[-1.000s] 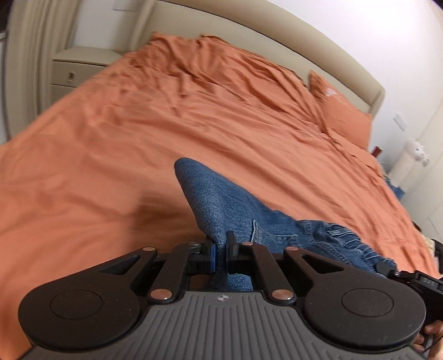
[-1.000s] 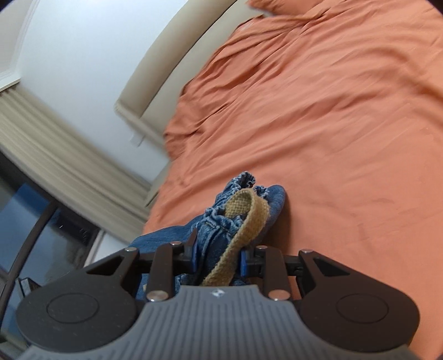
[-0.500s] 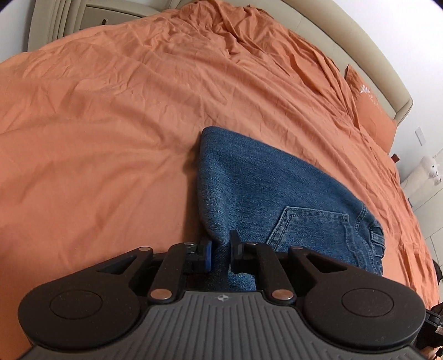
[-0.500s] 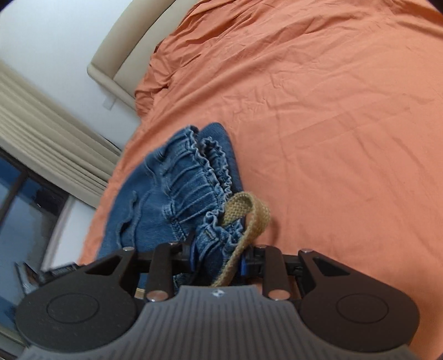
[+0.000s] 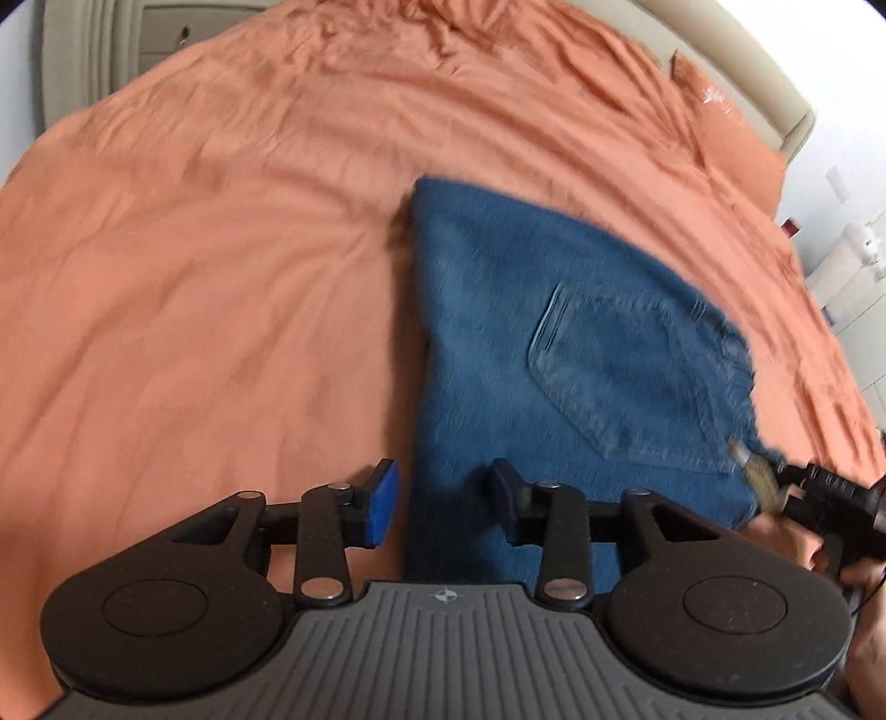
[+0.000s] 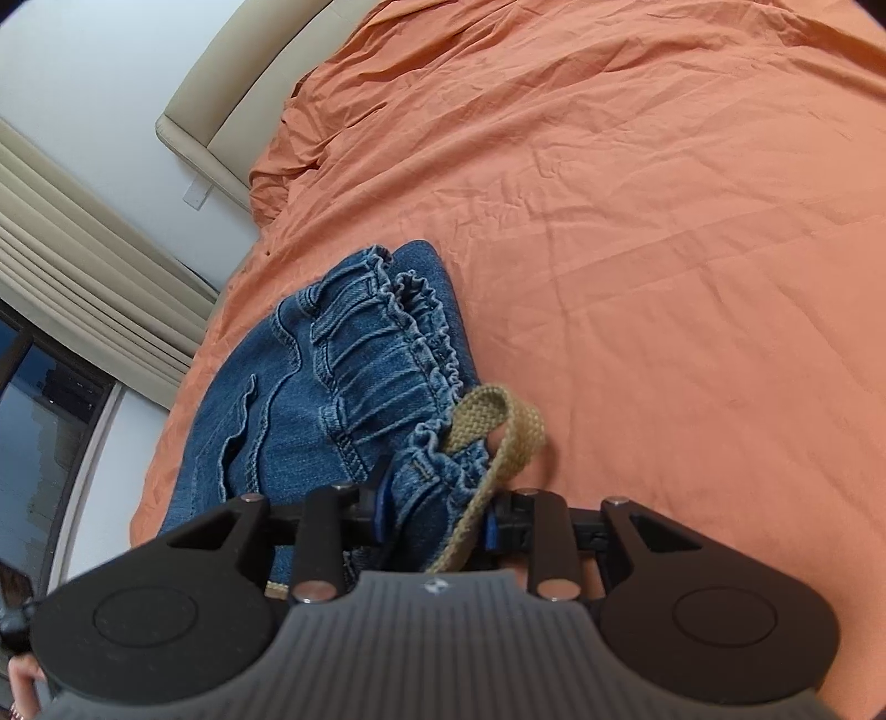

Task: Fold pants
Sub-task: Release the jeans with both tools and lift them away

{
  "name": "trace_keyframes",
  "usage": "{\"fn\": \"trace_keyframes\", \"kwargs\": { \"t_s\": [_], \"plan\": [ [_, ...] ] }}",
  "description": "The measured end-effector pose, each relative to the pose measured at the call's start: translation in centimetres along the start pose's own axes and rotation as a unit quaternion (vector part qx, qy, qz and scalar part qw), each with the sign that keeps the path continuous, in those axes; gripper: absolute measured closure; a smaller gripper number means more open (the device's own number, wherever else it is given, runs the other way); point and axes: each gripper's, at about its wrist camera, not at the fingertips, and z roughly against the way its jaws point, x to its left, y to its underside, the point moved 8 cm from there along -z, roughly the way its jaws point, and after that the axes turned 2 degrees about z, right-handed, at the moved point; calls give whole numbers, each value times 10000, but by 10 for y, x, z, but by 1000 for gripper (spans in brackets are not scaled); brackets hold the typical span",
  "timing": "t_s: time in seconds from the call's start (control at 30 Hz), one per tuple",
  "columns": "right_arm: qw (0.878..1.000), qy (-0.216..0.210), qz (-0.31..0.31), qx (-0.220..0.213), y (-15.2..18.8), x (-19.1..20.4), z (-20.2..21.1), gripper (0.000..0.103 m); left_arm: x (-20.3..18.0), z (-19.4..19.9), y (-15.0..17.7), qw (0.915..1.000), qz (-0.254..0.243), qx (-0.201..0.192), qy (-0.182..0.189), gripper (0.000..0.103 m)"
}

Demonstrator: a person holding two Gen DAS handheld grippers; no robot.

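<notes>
Left wrist: left gripper (image 5: 443, 501) opening over flat pants (image 5: 554, 354).

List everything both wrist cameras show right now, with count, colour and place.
Pants: one, blue denim, folded flat on the bedspread.
Drawstring: one, tan woven, at the gathered waistband.
Bedspread: one, orange, wrinkled, covering the bed.
Pillow: one, orange, by the headboard.
Headboard: one, beige, padded.
Nightstand: one, beige, beyond the bed's far corner.
Curtain: one, beige, beside a dark window.
Left gripper: black with blue pads, jaws opening, clear of the denim edge between them.
Right gripper: black, jaws opening slightly, waistband and drawstring between them.
</notes>
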Motion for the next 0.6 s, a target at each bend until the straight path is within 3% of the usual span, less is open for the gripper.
{"fn": "trace_keyframes", "kwargs": {
  "t_s": [0.17,0.3,0.5,0.6],
  "plan": [
    [9996,193,199,39,-1,3,-2,77,-1,-4,10,9993,21,46,-361,55],
    [9971,531,506,193,-8,13,2,67,-17,14,1,9966,-290,-62,-763,56],
    [9868,751,1431,-83,-16,41,49,58,-51,80,-11,9873,-830,-1024,-886,55],
    [9804,593,1829,-429,-16,61,85,53,-63,118,-19,9780,-974,-1534,-1019,55]
  ]
}}
